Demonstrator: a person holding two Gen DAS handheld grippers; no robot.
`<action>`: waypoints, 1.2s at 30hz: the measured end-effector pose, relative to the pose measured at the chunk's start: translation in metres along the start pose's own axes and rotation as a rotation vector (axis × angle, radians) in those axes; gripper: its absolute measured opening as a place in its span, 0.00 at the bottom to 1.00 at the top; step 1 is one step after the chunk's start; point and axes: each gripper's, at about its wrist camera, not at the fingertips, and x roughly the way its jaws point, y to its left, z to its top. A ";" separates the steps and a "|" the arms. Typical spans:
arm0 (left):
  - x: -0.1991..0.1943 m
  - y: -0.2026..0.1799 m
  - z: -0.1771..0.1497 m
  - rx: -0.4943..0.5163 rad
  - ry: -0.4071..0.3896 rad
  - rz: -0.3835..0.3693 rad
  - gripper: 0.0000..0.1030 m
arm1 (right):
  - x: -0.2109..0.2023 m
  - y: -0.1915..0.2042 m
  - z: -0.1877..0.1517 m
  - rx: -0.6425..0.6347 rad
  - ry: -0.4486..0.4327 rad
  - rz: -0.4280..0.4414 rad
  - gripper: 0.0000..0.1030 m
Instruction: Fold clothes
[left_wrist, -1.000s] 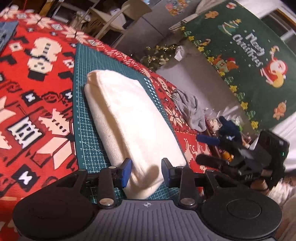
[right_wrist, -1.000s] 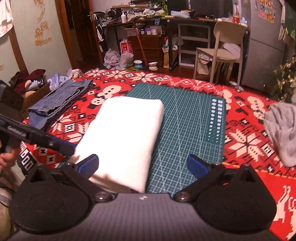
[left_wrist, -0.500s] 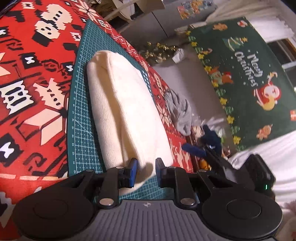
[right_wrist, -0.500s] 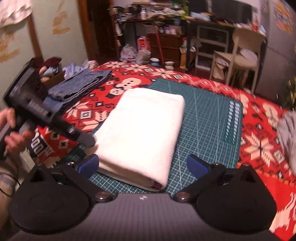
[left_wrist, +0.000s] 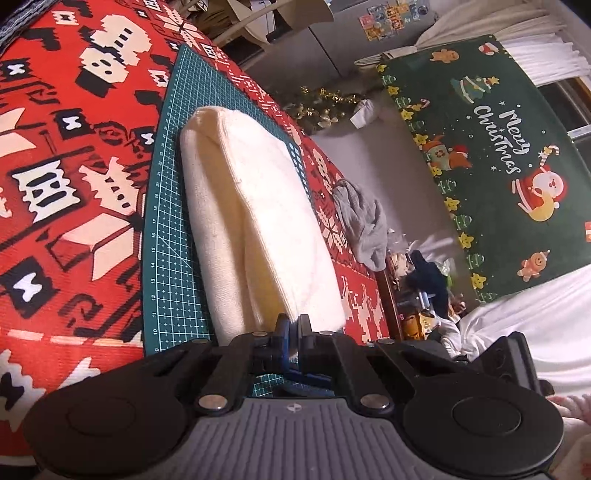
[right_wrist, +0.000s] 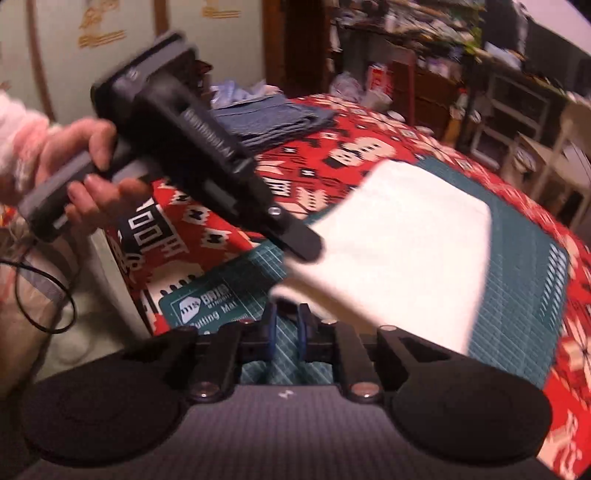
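From the right wrist view, the far left shows a hand (right_wrist: 79, 166) in a fuzzy pale sleeve gripping the handle of the left tool (right_wrist: 303, 245), whose black body slants down to the near left corner of the folded white garment (right_wrist: 402, 251). Folded blue jeans (right_wrist: 273, 120) lie farther back on the red patterned tablecloth (right_wrist: 332, 147). The white garment lies on the green cutting mat (right_wrist: 524, 258) on the table, its near edge just beyond the right tool (right_wrist: 284, 326), whose blue-padded fingers stand almost together with only the mat seen through the narrow gap, gripping nothing. In the left wrist view, the left tool (left_wrist: 291, 334) is pinched closed on the near end of the garment (left_wrist: 255, 225), which is lifted into a ridge along its length. To the right a crumpled grey cloth (left_wrist: 360, 221) hangs at the table edge, and a green Christmas banner (left_wrist: 498, 147) hangs beyond.
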 end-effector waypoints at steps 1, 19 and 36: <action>-0.001 -0.002 0.000 0.002 -0.003 0.000 0.04 | 0.005 0.001 0.002 -0.008 -0.004 -0.005 0.03; 0.003 0.011 -0.010 -0.006 0.016 0.054 0.04 | -0.021 -0.043 0.006 0.220 -0.054 -0.059 0.03; 0.004 0.006 -0.014 0.046 0.024 0.083 0.04 | -0.028 -0.093 0.001 0.347 -0.006 -0.123 0.04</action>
